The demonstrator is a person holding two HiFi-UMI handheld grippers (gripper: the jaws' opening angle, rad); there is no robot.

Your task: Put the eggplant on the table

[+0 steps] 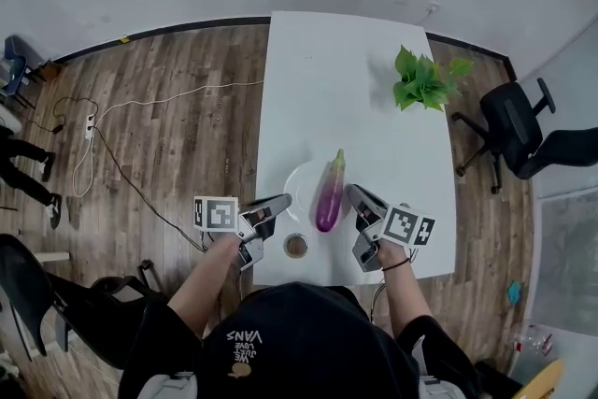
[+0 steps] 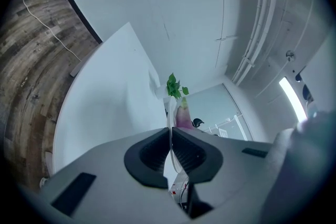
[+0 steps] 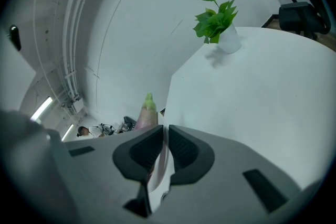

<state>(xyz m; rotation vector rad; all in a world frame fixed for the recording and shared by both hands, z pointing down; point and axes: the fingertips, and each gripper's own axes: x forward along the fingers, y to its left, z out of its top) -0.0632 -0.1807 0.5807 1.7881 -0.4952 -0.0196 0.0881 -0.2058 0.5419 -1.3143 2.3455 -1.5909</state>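
Note:
A purple eggplant (image 1: 330,192) with a green stem lies on a white plate (image 1: 301,178) over the near end of the white table (image 1: 327,79). My left gripper (image 1: 283,201) is shut on the plate's left rim and my right gripper (image 1: 351,192) is shut on its right rim. In the left gripper view the thin plate edge (image 2: 169,113) runs between the closed pads of the left gripper (image 2: 170,136), with the eggplant (image 2: 182,115) beyond. In the right gripper view the plate (image 3: 159,173) is pinched the same way by the right gripper (image 3: 164,139), the eggplant (image 3: 148,112) behind it.
A small round cup (image 1: 296,246) stands on the table just in front of the plate, near the front edge. A potted green plant (image 1: 425,79) sits at the far right of the table. A black office chair (image 1: 514,121) stands to the right, and cables (image 1: 103,145) lie on the wooden floor to the left.

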